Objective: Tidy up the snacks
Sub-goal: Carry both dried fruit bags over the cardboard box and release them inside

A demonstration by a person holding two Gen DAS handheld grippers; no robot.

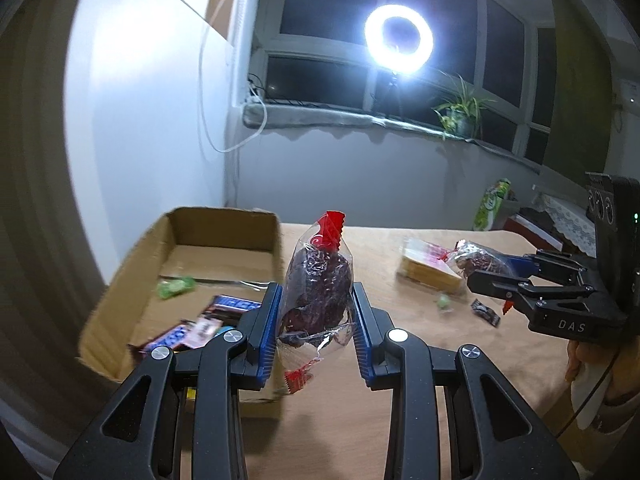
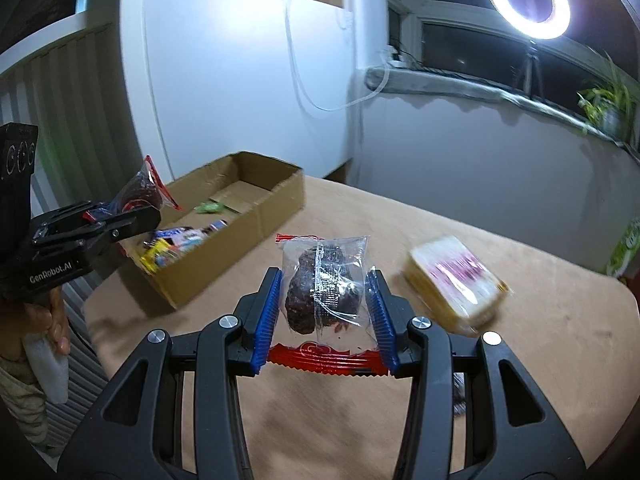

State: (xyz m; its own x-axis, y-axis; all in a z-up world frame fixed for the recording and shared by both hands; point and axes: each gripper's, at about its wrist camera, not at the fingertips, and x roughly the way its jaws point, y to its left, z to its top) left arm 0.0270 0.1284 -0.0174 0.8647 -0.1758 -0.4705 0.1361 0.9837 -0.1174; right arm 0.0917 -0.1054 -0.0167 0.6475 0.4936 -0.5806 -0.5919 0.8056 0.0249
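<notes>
Left gripper [image 1: 316, 312]: fingers clamped on a clear-wrapped dark snack [image 1: 318, 292], held upright above the near edge of the cardboard box [image 1: 224, 232]. Right gripper [image 2: 324, 320]: fingers clamped on a second dark snack [image 2: 320, 292], held over the counter [image 2: 560, 320]. Several bars [image 2: 180, 240] are already seen in the box at 10 o'clock. Still left out: a yellow packet [image 2: 456, 280] at 2 o'clock and small pieces [image 1: 484, 312]. Task judged roughly half done.

Ring light [image 1: 399, 40] before dark window [image 1: 332, 4] (night)
</notes>
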